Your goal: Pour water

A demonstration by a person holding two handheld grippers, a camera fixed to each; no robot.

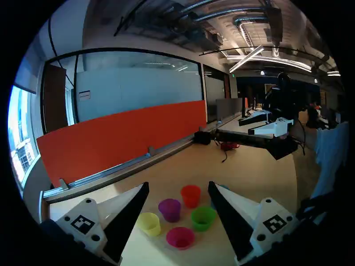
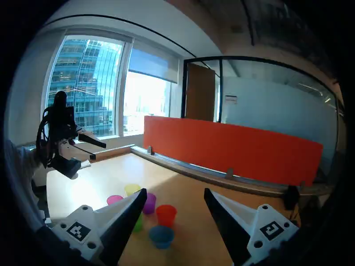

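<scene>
Light wood forms the table [image 1: 248,177] on which a cluster of small plastic cups is set, framed between the widely spread fingers of the left gripper [image 1: 177,184], which press on nothing. In the left gripper view a yellow cup [image 1: 149,223], a purple cup [image 1: 170,209], a red cup [image 1: 191,195], a green cup [image 1: 203,217] and a pink cup [image 1: 180,237] are seen grouped closely. A bluish sliver at the edge of the right-hand finger is too little to be identified.

A blue cup [image 2: 161,236] is shown plainly in the right gripper view, nearest the camera and just beside the red cup. In that view the green cup is largely covered by the left-hand finger, and the pink cup is partly cut off by it. Whether any cup holds water cannot be told.

The fingers of the right gripper [image 2: 175,190] are likewise held wide apart and closed on nothing. Each gripper is also caught in the other's view, small and far off above the table, its fingers parted.

A black-and-white square marker [image 1: 83,223] is carried on each near finger. A sheet of paper [image 1: 84,94] is fixed to the glass wall behind the orange partition [image 1: 124,137]. Its writing is too small to be read.
</scene>
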